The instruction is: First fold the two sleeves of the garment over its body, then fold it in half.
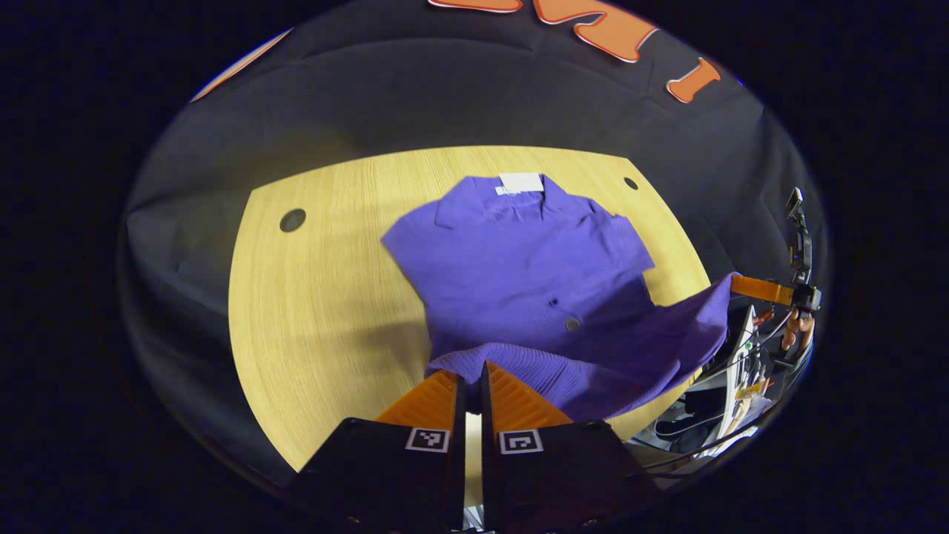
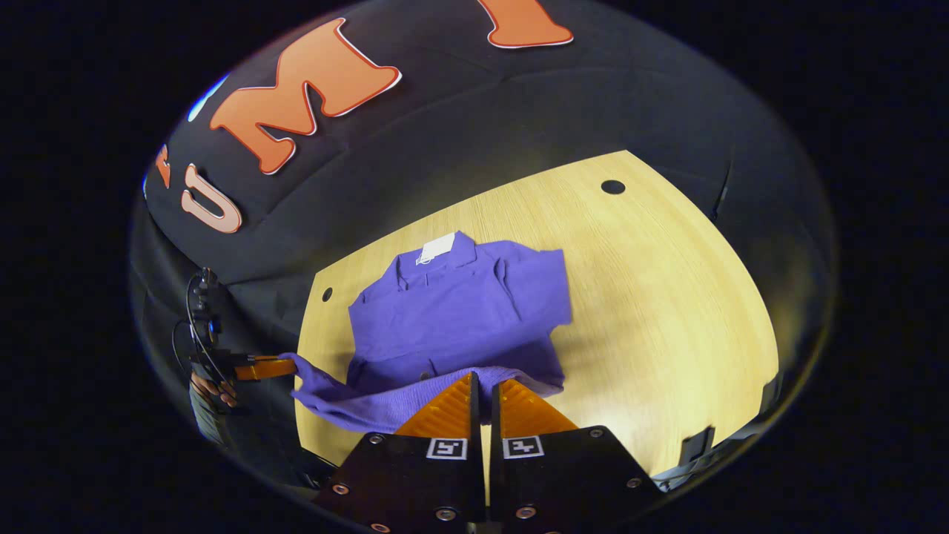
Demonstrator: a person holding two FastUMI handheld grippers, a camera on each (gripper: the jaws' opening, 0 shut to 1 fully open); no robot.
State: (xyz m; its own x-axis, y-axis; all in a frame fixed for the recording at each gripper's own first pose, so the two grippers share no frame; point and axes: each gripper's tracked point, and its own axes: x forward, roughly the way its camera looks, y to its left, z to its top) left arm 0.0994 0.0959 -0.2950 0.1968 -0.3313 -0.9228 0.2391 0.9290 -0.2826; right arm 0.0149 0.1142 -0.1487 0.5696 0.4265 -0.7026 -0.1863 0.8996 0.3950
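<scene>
In the left gripper view, my left gripper (image 1: 473, 371) has its fingers pressed nearly together, pinching the lifted hem of the purple garment (image 1: 519, 259), which lies on the wooden table (image 1: 319, 297) with its sleeves folded in. In the right gripper view, my right gripper (image 2: 485, 382) pinches that same raised hem, fingers close together, at its other corner.

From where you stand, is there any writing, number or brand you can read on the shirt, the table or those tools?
No text can be read here.
The white tag at the collar of the purple garment: too small to read.
The square black-and-white markers on the left gripper and the right gripper: patterns, not words.
The wooden table: no writing.
</scene>
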